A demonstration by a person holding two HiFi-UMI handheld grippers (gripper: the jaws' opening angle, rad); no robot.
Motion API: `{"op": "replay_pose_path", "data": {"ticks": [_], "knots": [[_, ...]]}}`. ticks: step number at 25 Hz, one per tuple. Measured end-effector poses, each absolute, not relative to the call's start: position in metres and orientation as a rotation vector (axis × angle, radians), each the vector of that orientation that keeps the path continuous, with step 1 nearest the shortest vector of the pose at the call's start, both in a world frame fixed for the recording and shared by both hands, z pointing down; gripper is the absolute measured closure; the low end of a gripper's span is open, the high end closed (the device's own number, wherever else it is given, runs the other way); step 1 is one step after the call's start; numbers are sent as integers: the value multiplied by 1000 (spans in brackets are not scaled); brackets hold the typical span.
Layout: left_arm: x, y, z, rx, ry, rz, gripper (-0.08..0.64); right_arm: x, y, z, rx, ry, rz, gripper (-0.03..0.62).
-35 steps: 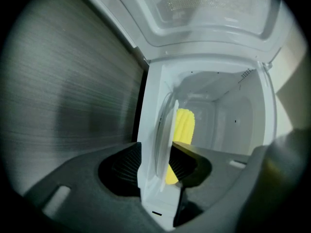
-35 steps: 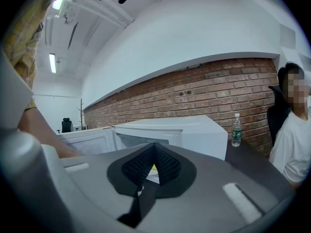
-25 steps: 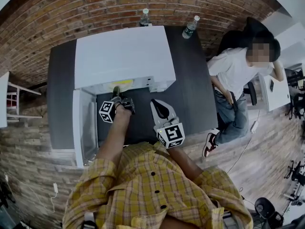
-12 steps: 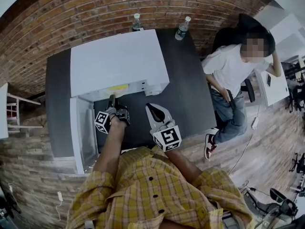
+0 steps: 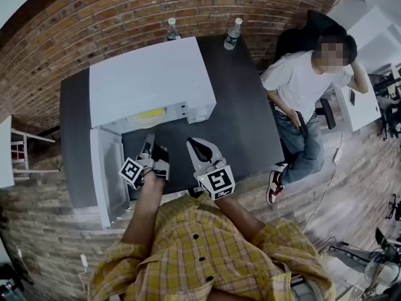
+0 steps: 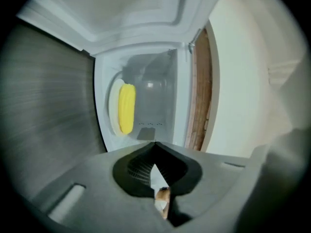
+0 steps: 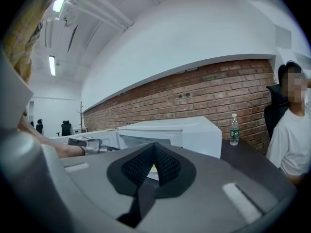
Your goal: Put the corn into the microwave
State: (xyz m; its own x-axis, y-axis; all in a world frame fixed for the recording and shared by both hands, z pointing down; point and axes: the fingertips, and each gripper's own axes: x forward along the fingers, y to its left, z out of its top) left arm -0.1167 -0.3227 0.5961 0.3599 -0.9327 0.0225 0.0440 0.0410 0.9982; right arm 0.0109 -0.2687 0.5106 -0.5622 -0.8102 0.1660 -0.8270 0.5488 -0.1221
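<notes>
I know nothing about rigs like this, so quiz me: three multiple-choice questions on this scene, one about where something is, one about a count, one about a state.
1. Where is the corn?
A. on the floor
B. in the microwave
C. in a bowl

2. How many bottles stand on the table?
A. two
B. one
C. four

3. The microwave's door is:
A. shut
B. missing
C. open

Answers:
1 B, the corn lies on the plate inside.
2 A, two bottles stand at the table's back edge.
3 C, the door swings out at the left and the inside shows.
</notes>
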Motion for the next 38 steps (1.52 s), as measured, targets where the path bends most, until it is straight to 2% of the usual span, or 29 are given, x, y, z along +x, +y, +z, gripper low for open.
{"op": "replay_pose_path", "data": {"ticks": [4, 9, 38], "knots": [[-97, -303, 556, 1520, -921, -840, 561, 9, -258, 506, 1416, -2701, 299, 589], [-96, -283, 536, 1894, -1127, -549, 561, 8, -251, 503, 1406, -2718, 318, 589], [-79, -226, 483, 2400, -1538, -99, 565, -4, -223, 484, 1364, -2774, 275, 591]]}}
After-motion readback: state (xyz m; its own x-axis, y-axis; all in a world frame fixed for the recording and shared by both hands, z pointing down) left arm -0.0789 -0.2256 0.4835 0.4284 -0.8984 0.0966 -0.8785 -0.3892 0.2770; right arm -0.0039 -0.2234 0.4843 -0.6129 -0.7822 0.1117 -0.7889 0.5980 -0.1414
